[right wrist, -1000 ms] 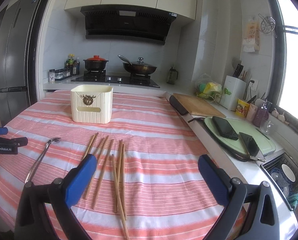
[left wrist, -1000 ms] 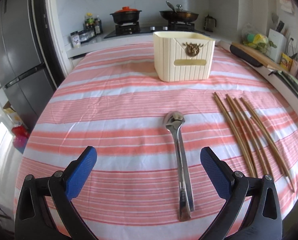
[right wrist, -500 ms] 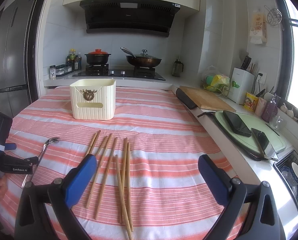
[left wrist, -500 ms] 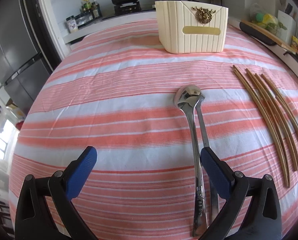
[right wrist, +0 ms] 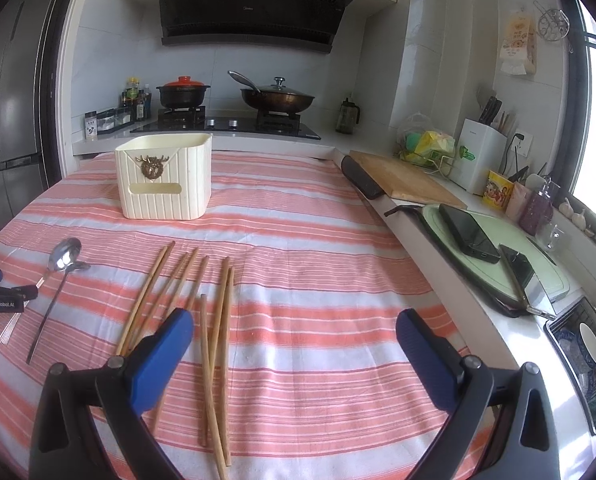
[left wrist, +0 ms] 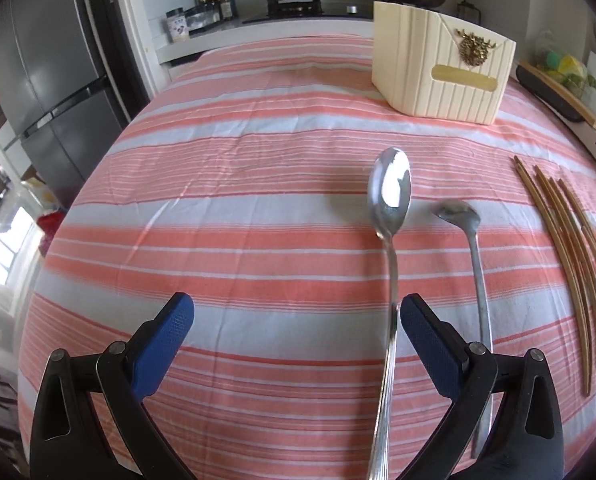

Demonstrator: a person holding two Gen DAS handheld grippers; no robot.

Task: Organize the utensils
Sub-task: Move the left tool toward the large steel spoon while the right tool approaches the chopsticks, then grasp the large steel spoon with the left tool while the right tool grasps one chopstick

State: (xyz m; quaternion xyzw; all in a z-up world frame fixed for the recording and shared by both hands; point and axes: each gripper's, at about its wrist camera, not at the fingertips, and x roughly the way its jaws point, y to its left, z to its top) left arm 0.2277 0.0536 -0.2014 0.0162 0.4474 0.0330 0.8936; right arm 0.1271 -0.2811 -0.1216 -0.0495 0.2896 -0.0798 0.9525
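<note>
Two steel spoons lie on the striped tablecloth. The larger spoon (left wrist: 390,200) has its handle running between my left gripper's (left wrist: 293,340) wide-open blue fingers, close to the right one. The smaller spoon (left wrist: 458,216) lies just right of it. Both show in the right wrist view (right wrist: 63,256). Several bamboo chopsticks (right wrist: 213,312) lie loose in front of my right gripper (right wrist: 293,344), which is open and empty above them. They also show in the left wrist view (left wrist: 570,248). A cream utensil holder (right wrist: 163,176) stands at the far side.
The stove with pots (right wrist: 237,116) is behind the table. A counter on the right holds a wooden cutting board (right wrist: 402,176), a tray with phones (right wrist: 494,248) and a knife block (right wrist: 482,156). A fridge (left wrist: 45,80) stands left.
My left gripper has moved forward and lower toward the spoons; the larger spoon's handle now lies between its fingers. My right gripper has shifted slightly closer over the chopsticks.
</note>
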